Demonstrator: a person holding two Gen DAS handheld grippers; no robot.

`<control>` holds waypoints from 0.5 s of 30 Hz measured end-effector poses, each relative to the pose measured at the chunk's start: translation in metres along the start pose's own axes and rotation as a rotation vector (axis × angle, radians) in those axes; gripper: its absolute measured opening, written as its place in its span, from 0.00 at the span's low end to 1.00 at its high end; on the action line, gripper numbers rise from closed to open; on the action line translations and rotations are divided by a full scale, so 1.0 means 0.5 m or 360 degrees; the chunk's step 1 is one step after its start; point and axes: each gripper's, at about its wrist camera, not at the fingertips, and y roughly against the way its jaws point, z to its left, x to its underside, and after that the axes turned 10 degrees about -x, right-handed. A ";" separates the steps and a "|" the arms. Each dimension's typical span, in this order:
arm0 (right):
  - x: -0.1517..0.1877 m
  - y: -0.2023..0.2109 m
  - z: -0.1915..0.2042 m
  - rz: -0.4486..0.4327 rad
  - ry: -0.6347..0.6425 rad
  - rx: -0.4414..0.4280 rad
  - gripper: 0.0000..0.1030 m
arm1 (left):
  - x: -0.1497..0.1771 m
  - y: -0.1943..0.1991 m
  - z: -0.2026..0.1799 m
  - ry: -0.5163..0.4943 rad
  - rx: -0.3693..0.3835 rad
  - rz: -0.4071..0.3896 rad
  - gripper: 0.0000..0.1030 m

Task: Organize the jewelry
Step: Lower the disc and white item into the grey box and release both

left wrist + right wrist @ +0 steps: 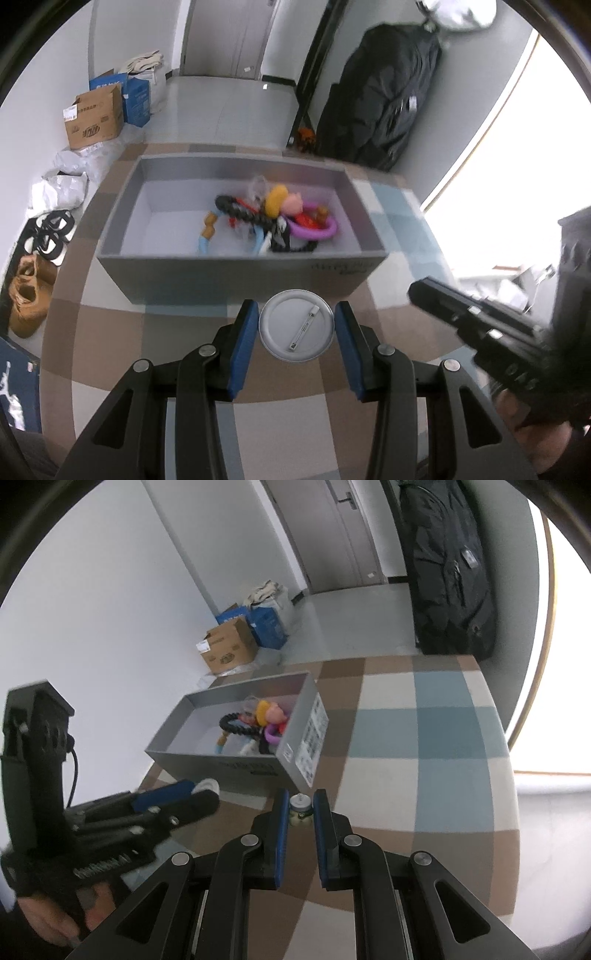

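Right now your left gripper (296,325) has its blue pads set on either side of the badge (296,329), which shows its pin back; the jaws look to be touching its rim, though whether they are squeezing you cannot tell for sure. Your right gripper (301,810) is narrowed around a small charm (300,808) with a metal top, pads close on both sides, apparently gripping it. Both pieces are just short of the box (236,273), near its front wall, above the checked cloth (110,332). Inside the box a heap of bracelets and trinkets (275,219) already lies toward the right end, so the sorting looks well along, with these two pieces left as far as you can see. The left half of the box floor is bare, giving you room to drop there. Mind the front wall as you cross it, and keep the two grippers apart, since they sit near each other.
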 end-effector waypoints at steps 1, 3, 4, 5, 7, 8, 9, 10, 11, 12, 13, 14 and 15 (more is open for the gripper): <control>-0.003 -0.002 0.005 -0.0002 0.0011 -0.0010 0.12 | -0.004 0.003 0.002 0.0011 0.0032 -0.0002 0.36; -0.009 -0.003 0.013 -0.0008 0.0022 -0.0026 0.12 | -0.015 0.008 0.006 0.0021 0.0069 -0.0015 0.36; -0.013 -0.003 0.016 -0.0014 0.0028 -0.0036 0.12 | -0.021 0.011 0.009 0.0023 0.0084 -0.0026 0.36; -0.018 -0.003 0.021 -0.0024 0.0033 -0.0046 0.12 | -0.027 0.017 0.014 0.0030 0.0098 -0.0046 0.36; -0.030 -0.002 0.028 -0.0039 0.0039 -0.0070 0.12 | -0.038 0.023 0.023 0.0049 0.0116 -0.0075 0.36; -0.038 -0.001 0.033 -0.0049 0.0045 -0.0080 0.12 | -0.044 0.027 0.029 0.0066 0.0137 -0.0089 0.36; -0.045 0.000 0.037 -0.0057 0.0054 -0.0089 0.12 | -0.050 0.029 0.035 0.0082 0.0156 -0.0102 0.36; -0.053 -0.001 0.042 -0.0064 0.0065 -0.0099 0.12 | -0.059 0.031 0.038 0.0090 0.0177 -0.0114 0.36; -0.062 -0.002 0.046 -0.0071 0.0074 -0.0116 0.12 | -0.062 0.031 0.041 0.0090 0.0186 -0.0119 0.36; -0.071 -0.004 0.050 -0.0074 0.0084 -0.0137 0.12 | -0.067 0.032 0.043 0.0085 0.0177 -0.0132 0.36; -0.080 -0.007 0.055 -0.0074 0.0094 -0.0156 0.12 | -0.074 0.031 0.042 0.0069 0.0160 -0.0144 0.36; -0.089 -0.011 0.060 -0.0070 0.0107 -0.0171 0.12 | -0.077 0.030 0.044 0.0063 0.0159 -0.0146 0.36; -0.098 -0.016 0.064 -0.0061 0.0122 -0.0185 0.12 | -0.083 0.028 0.046 0.0067 0.0167 -0.0150 0.36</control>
